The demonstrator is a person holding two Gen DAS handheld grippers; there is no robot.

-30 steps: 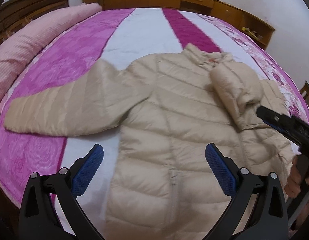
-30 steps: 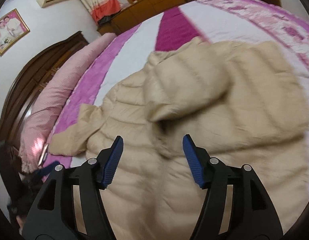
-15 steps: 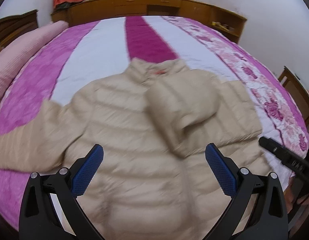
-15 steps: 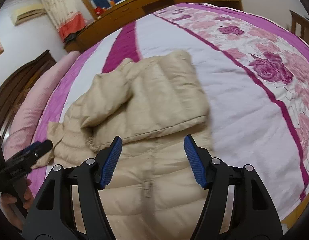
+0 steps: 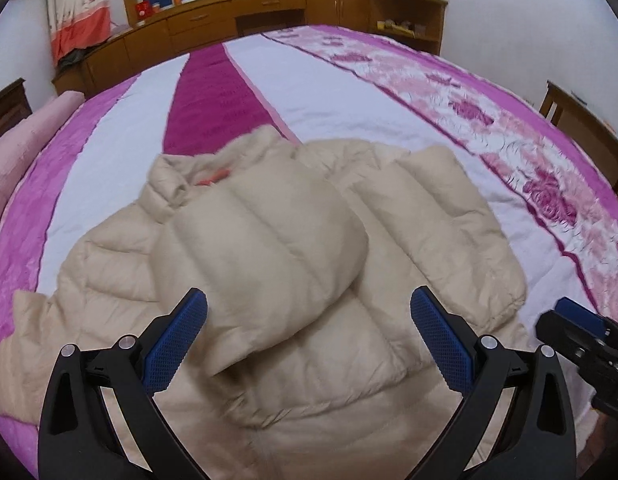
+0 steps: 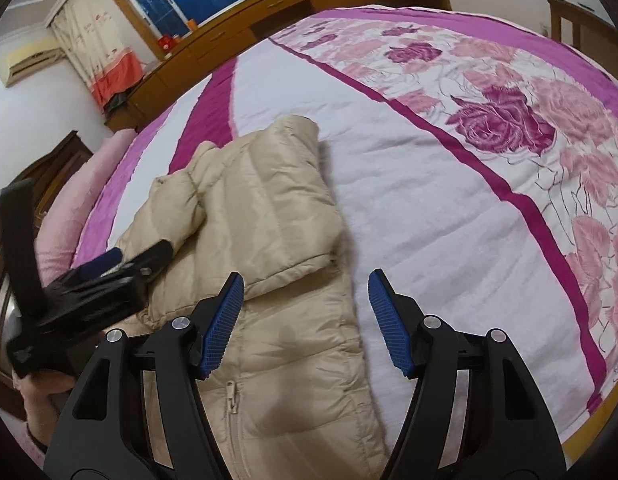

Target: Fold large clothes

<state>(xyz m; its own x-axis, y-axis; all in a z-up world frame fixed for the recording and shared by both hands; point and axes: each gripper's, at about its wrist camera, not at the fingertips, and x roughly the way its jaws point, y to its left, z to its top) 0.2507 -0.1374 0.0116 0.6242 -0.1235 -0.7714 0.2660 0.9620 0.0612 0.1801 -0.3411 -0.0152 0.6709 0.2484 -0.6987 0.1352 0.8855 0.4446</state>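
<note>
A beige puffer jacket (image 5: pixel 269 264) lies front-up on the bed, its collar toward the far side. One sleeve (image 5: pixel 265 256) is folded across the chest. The jacket's right side (image 5: pixel 441 224) is folded inward too. In the right wrist view the jacket (image 6: pixel 269 216) lies left of centre with its zipper (image 6: pixel 231 394) near me. My left gripper (image 5: pixel 309 340) is open and empty just above the folded sleeve; it also shows in the right wrist view (image 6: pixel 121 264). My right gripper (image 6: pixel 307 320) is open and empty over the jacket's right edge; it also shows in the left wrist view (image 5: pixel 581 328).
The bed (image 5: pixel 349 92) has a pink, white and magenta rose-patterned cover. A pink pillow (image 5: pixel 17 148) lies at the left. Wooden cabinets (image 5: pixel 269 8) line the far wall under a window. A wooden chair (image 5: pixel 589 132) stands at the right bedside.
Both grippers have swung toward the jacket's right side. The right side of the jacket, with the sleeve on it, now lies folded over the body. Both grippers are empty.
</note>
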